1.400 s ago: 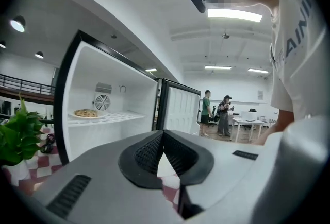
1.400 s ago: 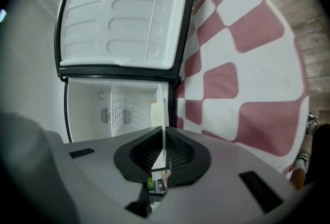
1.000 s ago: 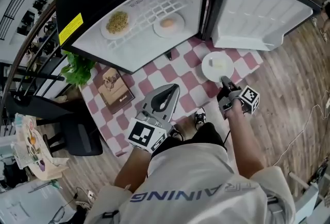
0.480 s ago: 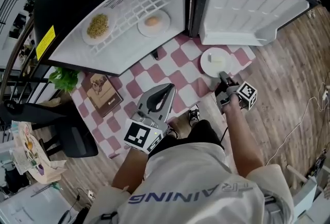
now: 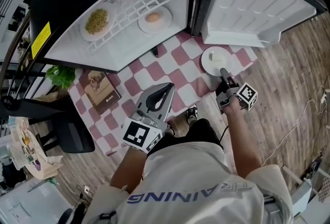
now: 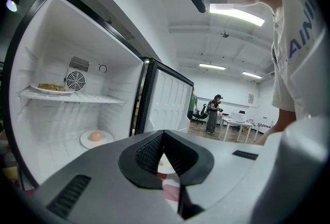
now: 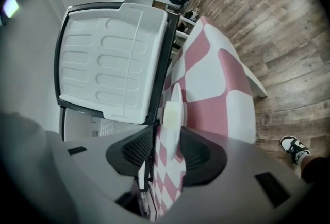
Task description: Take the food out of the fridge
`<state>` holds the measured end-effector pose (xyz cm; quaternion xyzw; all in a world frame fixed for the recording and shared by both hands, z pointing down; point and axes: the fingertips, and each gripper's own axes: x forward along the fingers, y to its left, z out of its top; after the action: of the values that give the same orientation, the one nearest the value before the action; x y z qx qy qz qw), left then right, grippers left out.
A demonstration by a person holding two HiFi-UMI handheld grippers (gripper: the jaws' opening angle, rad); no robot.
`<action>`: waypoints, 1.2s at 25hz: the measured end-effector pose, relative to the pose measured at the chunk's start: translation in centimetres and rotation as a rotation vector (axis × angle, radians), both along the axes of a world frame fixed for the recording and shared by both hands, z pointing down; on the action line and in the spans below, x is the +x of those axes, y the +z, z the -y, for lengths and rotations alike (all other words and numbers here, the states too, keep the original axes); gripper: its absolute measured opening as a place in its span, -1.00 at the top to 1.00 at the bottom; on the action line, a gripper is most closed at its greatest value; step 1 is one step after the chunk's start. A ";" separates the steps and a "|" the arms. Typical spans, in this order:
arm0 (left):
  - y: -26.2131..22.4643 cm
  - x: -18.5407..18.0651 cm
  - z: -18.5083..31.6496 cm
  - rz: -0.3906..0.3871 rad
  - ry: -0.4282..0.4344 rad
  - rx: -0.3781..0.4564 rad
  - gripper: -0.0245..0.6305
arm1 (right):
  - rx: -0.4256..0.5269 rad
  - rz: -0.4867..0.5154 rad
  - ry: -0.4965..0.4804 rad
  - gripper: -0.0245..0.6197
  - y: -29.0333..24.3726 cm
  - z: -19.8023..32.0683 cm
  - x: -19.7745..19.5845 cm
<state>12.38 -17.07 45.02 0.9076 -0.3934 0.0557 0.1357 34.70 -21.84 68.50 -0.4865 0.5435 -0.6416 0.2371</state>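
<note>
Right gripper (image 5: 223, 71) jaws have just been opening around the plate (image 5: 208, 62) rim, middle right. Pull straight back, no dragging. Left gripper (image 5: 170, 88) jaws are together, empty.

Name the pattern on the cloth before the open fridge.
The cloth has pink-and-white checks, clearest in the head view.

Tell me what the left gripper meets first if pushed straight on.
Probably the open fridge door, near its hinge; the left gripper tilts slightly down, so the checkered cloth may come first. Depth is unclear.
</note>
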 end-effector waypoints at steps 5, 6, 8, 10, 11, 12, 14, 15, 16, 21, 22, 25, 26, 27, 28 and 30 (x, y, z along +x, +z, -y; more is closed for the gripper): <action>0.0 -0.1 -0.2 0.004 0.003 0.001 0.90 | 0.087 -0.118 -0.128 0.15 -1.6 0.5 -0.7; 0.0 -0.1 -0.3 0.004 0.003 0.001 0.90 | 0.092 -0.149 -0.155 0.12 -1.7 0.5 -0.9; -0.1 -0.2 -0.4 0.006 0.001 0.002 0.90 | 0.097 -0.228 -0.216 0.08 -1.7 0.5 -1.2; -0.1 -0.3 -0.5 0.009 -0.002 0.003 0.90 | 0.098 -0.330 -0.294 0.03 -1.5 0.3 -1.6; -0.1 -0.4 -0.6 0.011 -0.003 0.003 0.90 | 0.098 -0.388 -0.339 0.02 -1.2 0.1 -1.8; -0.1 -0.4 -0.6 0.014 -0.005 0.003 0.90 | 0.097 -0.448 -0.388 0.00 -0.9 -0.1 -2.0; -0.1 -0.6 -0.7 0.018 -0.008 0.001 0.90 | 0.092 -0.573 -0.491 -0.02 -0.1 -0.6 -2.3; -0.1 -0.7 -0.7 0.020 -0.010 -0.001 0.90 | 0.090 -0.632 -0.543 -0.02 0.3 -0.8 -2.6; 0.0 -0.8 -0.7 0.021 -0.012 -0.002 0.90 | 0.089 -0.685 -0.595 -0.03 0.7 -1.1 -2.9; 0.2 -1.2 -1.0 0.027 -0.018 -0.007 0.90 | 0.048 -0.868 -0.788 -0.04 2.3 -2.3 -3.6; 0.2 -1.3 -1.1 0.028 -0.018 -0.008 0.90 | 0.030 -0.890 -0.816 -0.04 2.6 -2.6 -3.5; 0.2 -1.4 -1.2 0.030 -0.015 -0.005 0.90 | -0.024 -0.928 -0.873 -0.04 3.1 -3.0 -3.2; 0.2 -1.5 -1.2 0.029 -0.015 -0.005 0.90 | -0.048 -0.938 -0.895 -0.04 3.3 -3.2 -3.2; 0.1 -1.7 -1.2 0.028 -0.017 -0.007 0.90 | -0.072 -0.951 -0.917 -0.04 3.4 -3.4 -3.1; 0.0 -1.8 -1.2 0.026 -0.020 -0.009 0.90 | -0.094 -0.966 -0.938 -0.04 3.4 -3.5 -3.0; -0.2 -2.0 -1.3 0.022 -0.027 -0.010 0.90 | -0.124 -0.987 -0.959 -0.04 3.4 -3.5 -2.8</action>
<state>10.43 -15.80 44.86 0.9009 -0.4067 0.0657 0.1364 31.92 -18.31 71.85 -0.4404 0.7052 -0.4090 -0.3762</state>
